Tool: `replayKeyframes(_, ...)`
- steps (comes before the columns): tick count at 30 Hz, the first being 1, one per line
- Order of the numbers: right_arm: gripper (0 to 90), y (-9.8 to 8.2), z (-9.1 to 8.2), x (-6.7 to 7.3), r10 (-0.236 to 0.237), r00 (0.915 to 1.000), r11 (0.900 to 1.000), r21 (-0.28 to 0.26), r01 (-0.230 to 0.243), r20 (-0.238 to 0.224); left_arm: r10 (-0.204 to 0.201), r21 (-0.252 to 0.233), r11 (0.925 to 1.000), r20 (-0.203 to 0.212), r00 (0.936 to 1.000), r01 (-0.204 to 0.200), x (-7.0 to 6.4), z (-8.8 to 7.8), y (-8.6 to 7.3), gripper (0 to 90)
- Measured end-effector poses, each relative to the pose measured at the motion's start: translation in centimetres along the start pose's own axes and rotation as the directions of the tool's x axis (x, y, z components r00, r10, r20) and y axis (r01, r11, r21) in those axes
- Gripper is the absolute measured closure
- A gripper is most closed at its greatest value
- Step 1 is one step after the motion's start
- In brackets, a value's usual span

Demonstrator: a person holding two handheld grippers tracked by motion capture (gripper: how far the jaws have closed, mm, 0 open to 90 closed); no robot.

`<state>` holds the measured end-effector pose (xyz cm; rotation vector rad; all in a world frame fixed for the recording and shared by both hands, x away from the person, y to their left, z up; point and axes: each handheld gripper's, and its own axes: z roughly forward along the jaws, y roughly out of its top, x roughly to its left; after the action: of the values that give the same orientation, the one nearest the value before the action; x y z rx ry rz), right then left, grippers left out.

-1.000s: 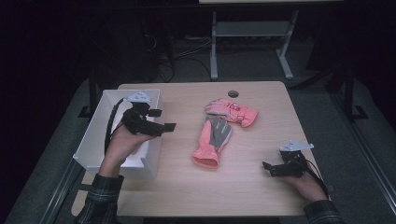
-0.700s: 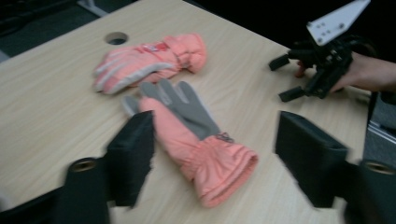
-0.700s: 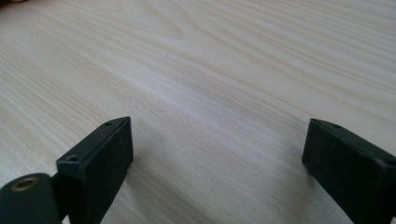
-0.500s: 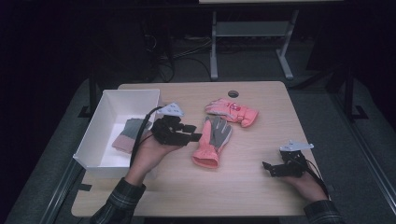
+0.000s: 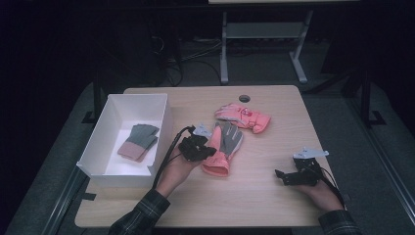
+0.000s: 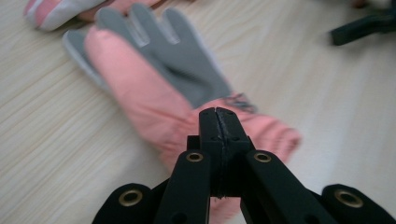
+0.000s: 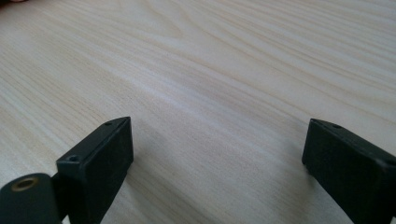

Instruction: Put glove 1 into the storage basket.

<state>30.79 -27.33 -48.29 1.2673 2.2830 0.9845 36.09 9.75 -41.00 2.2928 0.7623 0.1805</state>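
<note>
Lying beneath left hand-held gripper [image 6: 218,114]: glove [image 6: 159,88]

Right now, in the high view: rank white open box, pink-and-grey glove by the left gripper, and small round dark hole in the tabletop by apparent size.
1. White open box, clearly largest.
2. Pink-and-grey glove by the left gripper.
3. Round dark hole, smallest.

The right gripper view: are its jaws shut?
No, the right gripper has its jaws wide apart, with bare table between them.
</note>
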Motion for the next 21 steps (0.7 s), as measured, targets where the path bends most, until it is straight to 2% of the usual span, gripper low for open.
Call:
replayKeyframes(3, 8.1, 0.0, 0.0, 0.0, -0.001, 1.0000, 1.000, -0.001, 0.001, 0.000, -0.018, 0.019, 0.9997, -0.034, 0.9993, 0.018, 0.4, 0.7, -0.6, 89.7)
replayKeyframes(5, 8.1, 0.0, 0.0, 0.0, -0.001, 1.0000, 1.000, -0.001, 0.001, 0.000, -0.036, 0.011, 0.9993, -0.059, 0.9976, 0.037, 0.7, 0.8, -0.9, 89.6)
replayKeyframes(8, 8.1, 0.0, 0.0, 0.0, -0.001, 1.0000, 1.000, 0.000, 0.001, 0.000, -0.032, 0.032, 0.9989, -0.080, 0.9963, 0.034, 1.0, 0.9, -1.1, 89.7)
replayKeyframes(10, 8.1, 0.0, 0.0, 0.0, 0.000, 1.0000, 1.000, 0.000, 0.000, 0.000, -0.044, 0.053, 0.9975, -0.063, 0.9970, 0.048, 1.1, 1.2, -1.2, 89.7)
replayKeyframes(13, 8.1, 0.0, 0.0, 0.0, -0.001, 1.0000, 1.000, 0.000, 0.001, 0.000, -0.033, 0.066, 0.9972, -0.027, 0.9991, 0.035, 0.7, 1.5, -1.3, 89.7)
replayKeyframes(16, 8.1, 0.0, 0.0, 0.0, 0.000, 1.0000, 1.000, 0.000, 0.000, 0.000, -0.003, 0.065, 0.9979, 0.025, 0.9997, 0.001, -0.3, 1.8, -1.0, 89.6)
replayKeyframes(18, 8.1, 0.0, 0.0, 0.0, -0.001, 1.0000, 1.000, 0.000, 0.001, 0.000, 0.005, 0.064, 0.9980, 0.032, 0.9995, -0.007, -0.7, 2.0, -0.9, 89.7)
replayKeyframes(19, 8.1, 0.0, 0.0, 0.0, -0.001, 1.0000, 1.000, 0.000, 0.001, 0.000, 0.025, 0.068, 0.9972, 0.058, 0.9980, -0.029, -1.3, 2.4, -0.7, 89.7)
replayKeyframes(21, 8.1, 0.0, 0.0, 0.0, -0.001, 1.0000, 1.000, 0.000, 0.001, 0.000, 0.040, 0.070, 0.9965, 0.066, 0.9971, -0.044, -2.0, 2.9, -0.5, 89.6)
